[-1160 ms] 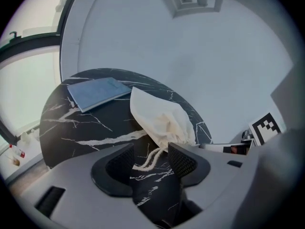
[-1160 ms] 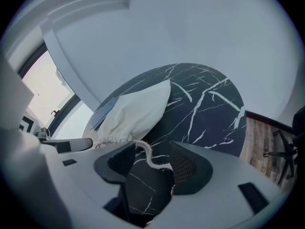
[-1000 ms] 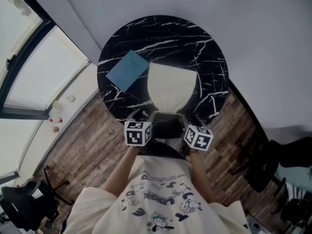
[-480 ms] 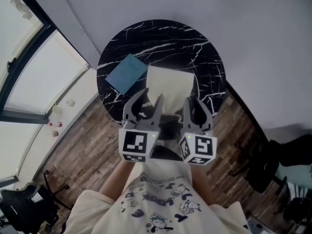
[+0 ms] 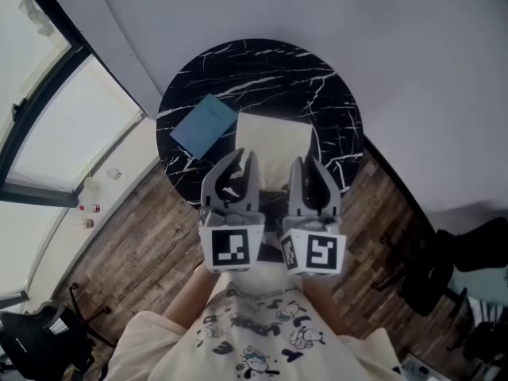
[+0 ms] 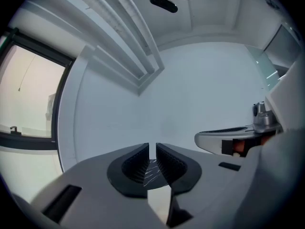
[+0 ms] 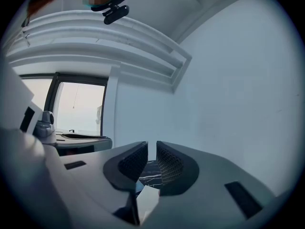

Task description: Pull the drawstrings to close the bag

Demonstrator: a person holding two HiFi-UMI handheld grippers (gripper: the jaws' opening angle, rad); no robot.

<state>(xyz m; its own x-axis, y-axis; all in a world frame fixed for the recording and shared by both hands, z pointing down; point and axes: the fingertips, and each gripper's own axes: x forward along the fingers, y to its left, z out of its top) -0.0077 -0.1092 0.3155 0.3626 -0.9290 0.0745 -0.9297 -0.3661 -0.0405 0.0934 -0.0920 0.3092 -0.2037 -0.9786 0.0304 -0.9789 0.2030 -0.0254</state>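
1. The round black white-veined marble table (image 5: 333, 94) carries the cream cloth drawstring bag (image 5: 274, 137), which lies flat.
2. Our left gripper (image 5: 240, 159) and right gripper (image 5: 305, 165) have risen above the bag. Their jaws are closing on nothing, a slit apart, so the drawstrings look unpulled.

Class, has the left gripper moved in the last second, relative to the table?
Yes: left gripper rose from the table edge toward the camera; jaws closing, nothing between.

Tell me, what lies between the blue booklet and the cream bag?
Only a thin wedge of bare black tabletop separates booklet and bag, shown in the head view.
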